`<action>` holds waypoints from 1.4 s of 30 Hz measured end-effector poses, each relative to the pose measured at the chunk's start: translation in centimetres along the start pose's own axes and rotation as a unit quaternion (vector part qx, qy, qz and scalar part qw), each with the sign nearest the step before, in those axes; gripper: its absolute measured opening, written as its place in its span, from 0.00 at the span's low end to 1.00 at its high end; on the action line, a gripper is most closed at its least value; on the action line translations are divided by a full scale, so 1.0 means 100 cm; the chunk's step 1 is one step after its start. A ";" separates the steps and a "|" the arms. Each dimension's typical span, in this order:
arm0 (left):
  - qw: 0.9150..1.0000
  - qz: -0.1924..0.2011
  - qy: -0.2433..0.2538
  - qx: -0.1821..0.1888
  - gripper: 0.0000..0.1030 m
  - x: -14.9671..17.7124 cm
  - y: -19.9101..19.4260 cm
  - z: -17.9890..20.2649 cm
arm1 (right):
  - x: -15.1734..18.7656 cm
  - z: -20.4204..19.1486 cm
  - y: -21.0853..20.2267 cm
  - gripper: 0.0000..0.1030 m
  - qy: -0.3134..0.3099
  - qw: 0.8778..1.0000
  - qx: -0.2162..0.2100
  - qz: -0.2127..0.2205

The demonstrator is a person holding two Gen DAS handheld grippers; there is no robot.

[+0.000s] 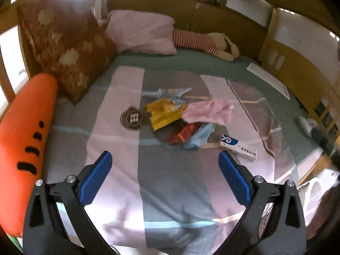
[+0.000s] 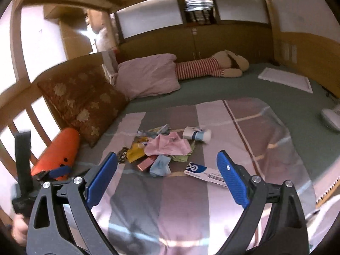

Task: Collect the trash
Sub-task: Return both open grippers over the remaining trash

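Blue-padded jaws of the left gripper [image 1: 165, 159] and right gripper [image 2: 167, 161] stand spread and empty above a striped quilt [image 1: 172, 182]. Just beyond, the trash pile [image 1: 176, 119] lies mid-quilt: yellow wrapper, pink paper, red packet and a white box [image 1: 238, 146]. Farther back, a pink pillow [image 1: 140, 31] rests against the headboard.

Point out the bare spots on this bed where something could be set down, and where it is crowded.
Bare: the striped blanket between the open left gripper and the trash pile; the green sheet between pink pillow, striped plush toy and white board. Crowded: mid-blanket, where wrappers, the red box and the white-blue carton cluster.
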State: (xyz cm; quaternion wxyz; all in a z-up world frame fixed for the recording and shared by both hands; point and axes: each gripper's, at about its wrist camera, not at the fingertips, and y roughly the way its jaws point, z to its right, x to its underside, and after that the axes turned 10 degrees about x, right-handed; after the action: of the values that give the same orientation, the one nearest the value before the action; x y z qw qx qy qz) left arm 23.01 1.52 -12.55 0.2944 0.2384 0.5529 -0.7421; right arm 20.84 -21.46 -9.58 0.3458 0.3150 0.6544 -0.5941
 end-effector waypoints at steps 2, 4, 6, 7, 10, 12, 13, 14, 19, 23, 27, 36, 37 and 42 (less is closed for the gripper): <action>1.000 -0.008 -0.006 0.002 0.97 0.002 0.004 -0.002 | 0.009 -0.006 0.017 0.90 -0.018 0.998 0.004 -0.061; 1.000 -0.007 -0.005 0.005 0.97 0.004 0.003 -0.001 | 0.007 -0.005 0.009 0.90 -0.007 0.999 -0.010 -0.043; 1.000 -0.004 0.003 0.008 0.97 0.005 0.000 0.005 | 0.005 -0.004 0.004 0.90 -0.014 0.999 0.002 -0.028; 1.000 -0.004 0.007 0.008 0.97 0.005 0.000 0.007 | 0.006 -0.001 0.006 0.90 -0.011 0.999 0.006 -0.032; 1.000 -0.007 0.011 0.007 0.97 0.006 0.004 0.010 | 0.006 0.004 0.012 0.90 0.011 0.999 -0.007 -0.052; 1.000 -0.014 0.006 0.009 0.97 0.006 0.008 0.010 | 0.006 0.002 0.012 0.90 0.008 0.999 -0.007 -0.050; 1.000 -0.015 0.006 0.009 0.97 0.006 0.009 0.010 | 0.006 0.000 0.012 0.90 0.005 0.999 -0.008 -0.048; 1.000 -0.017 0.007 0.009 0.97 0.007 0.010 0.010 | 0.006 -0.002 0.014 0.90 0.004 0.999 -0.008 -0.048; 1.000 -0.017 0.012 0.005 0.97 0.008 0.010 0.012 | 0.007 -0.007 0.017 0.90 0.002 0.999 -0.012 -0.050; 1.000 -0.022 0.014 0.005 0.97 0.009 0.012 0.012 | 0.007 -0.006 0.017 0.90 0.003 0.999 -0.012 -0.051; 1.000 -0.021 0.015 0.006 0.97 0.009 0.012 0.012 | 0.007 -0.007 0.018 0.90 0.002 0.999 -0.013 -0.052; 1.000 -0.022 0.013 0.006 0.97 0.009 0.013 0.013 | 0.009 -0.010 0.020 0.90 0.001 0.998 -0.013 -0.053; 1.000 -0.022 0.013 0.006 0.97 0.009 0.012 0.013 | 0.009 -0.010 0.020 0.90 0.000 0.998 -0.014 -0.054; 1.000 -0.024 0.013 0.007 0.97 0.009 0.013 0.013 | 0.010 -0.012 0.020 0.90 0.000 0.998 -0.014 -0.054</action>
State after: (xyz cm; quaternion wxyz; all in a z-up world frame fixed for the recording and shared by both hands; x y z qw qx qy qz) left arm 23.21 -0.21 -13.72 0.2675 0.2370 0.5573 -0.7495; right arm 21.88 -20.08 -11.46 0.3171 0.2745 0.6786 -0.6030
